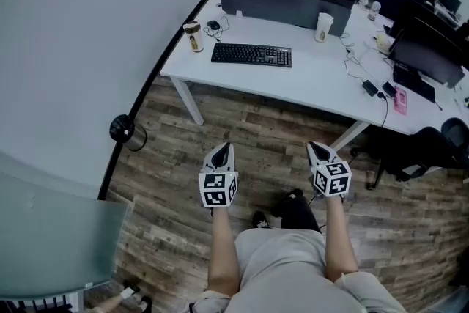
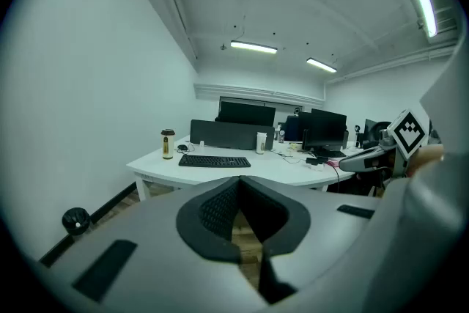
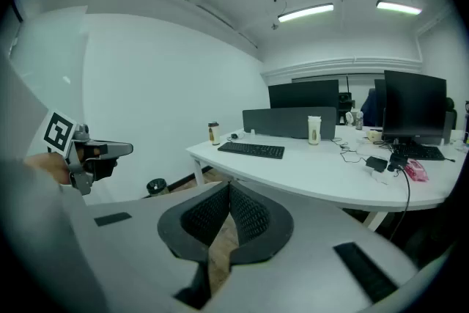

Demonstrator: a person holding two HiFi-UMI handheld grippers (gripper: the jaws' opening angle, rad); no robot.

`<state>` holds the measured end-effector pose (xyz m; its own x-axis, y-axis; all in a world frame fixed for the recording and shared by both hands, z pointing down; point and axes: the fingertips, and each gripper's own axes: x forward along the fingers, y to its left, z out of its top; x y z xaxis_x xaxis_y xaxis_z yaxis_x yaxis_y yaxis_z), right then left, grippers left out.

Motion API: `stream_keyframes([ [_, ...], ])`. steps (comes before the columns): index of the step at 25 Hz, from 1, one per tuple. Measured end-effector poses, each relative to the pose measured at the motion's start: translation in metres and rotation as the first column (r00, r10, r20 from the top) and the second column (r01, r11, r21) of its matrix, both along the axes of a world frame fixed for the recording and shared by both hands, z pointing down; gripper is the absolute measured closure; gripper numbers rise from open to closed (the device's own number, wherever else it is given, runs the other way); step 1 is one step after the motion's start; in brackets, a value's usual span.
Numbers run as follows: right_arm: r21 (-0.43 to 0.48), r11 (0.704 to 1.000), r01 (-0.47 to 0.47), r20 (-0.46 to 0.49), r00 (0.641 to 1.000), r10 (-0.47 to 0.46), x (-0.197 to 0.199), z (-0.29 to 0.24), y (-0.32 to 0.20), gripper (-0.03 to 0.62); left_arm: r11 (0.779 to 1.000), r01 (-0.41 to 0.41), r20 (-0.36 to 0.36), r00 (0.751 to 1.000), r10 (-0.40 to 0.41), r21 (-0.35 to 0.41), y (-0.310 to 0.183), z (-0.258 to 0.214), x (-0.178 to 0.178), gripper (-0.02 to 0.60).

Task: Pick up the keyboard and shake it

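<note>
While the keyboard (image 1: 251, 54) lies on the counter (image 1: 315, 80) well ahead, your left gripper (image 1: 224, 149) and right gripper (image 1: 315, 149) hang over the floor (image 1: 264, 124), jaws closed on nothing: approach step, so walk in and open both first.

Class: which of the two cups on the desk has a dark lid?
The tan cup left of the keyboard; the white cup by the divider is pale throughout.
</note>
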<state>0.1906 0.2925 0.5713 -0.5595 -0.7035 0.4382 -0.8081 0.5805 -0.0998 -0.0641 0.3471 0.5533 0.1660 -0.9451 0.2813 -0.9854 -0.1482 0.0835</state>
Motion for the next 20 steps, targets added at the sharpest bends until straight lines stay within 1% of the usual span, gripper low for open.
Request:
stream_keyframes([
  [4, -0.004, 1.0, 0.002, -0.002, 1.0, -0.002, -0.011, 0.0, -0.008, 0.554, 1.0, 0.008, 0.0, 1.0, -0.008, -0.002, -0.006, -0.003, -0.012, 0.566],
  [7, -0.01, 0.999, -0.041, -0.052, 0.998, 0.04, -0.009, 0.006, -0.017, 0.554, 0.999, 0.038, -0.004, 0.999, -0.038, -0.007, -0.006, -0.002, -0.024, 0.566],
  [9, -0.004, 0.999, -0.052, -0.064, 0.997, 0.051, -0.011, 0.006, -0.026, 0.554, 0.998, 0.058, -0.01, 0.998, -0.058, -0.011, -0.008, -0.001, -0.033, 0.566],
  [11, -0.007, 0.999, -0.032, -0.039, 0.999, 0.032, -0.019, 0.005, -0.033, 0.554, 0.997, 0.076, -0.022, 0.997, -0.076, -0.01, -0.01, 0.0, -0.044, 0.566],
  [14, -0.006, 1.0, 0.001, 0.014, 1.0, -0.001, -0.031, -0.001, -0.05, 0.554, 0.996, 0.089, -0.022, 0.996, -0.089, -0.007, -0.018, 0.0, -0.054, 0.566],
  [17, -0.009, 1.0, 0.013, 0.07, 0.997, -0.012, -0.03, -0.006, -0.068, 0.554, 0.998, 0.064, -0.039, 0.997, -0.065, -0.022, -0.034, 0.005, -0.05, 0.566],
  [20, -0.009, 0.999, 0.047, 0.079, 0.996, -0.046, -0.051, -0.009, -0.085, 0.554, 0.998, 0.065, -0.056, 0.996, -0.066, -0.023, -0.052, 0.003, -0.066, 0.566],
])
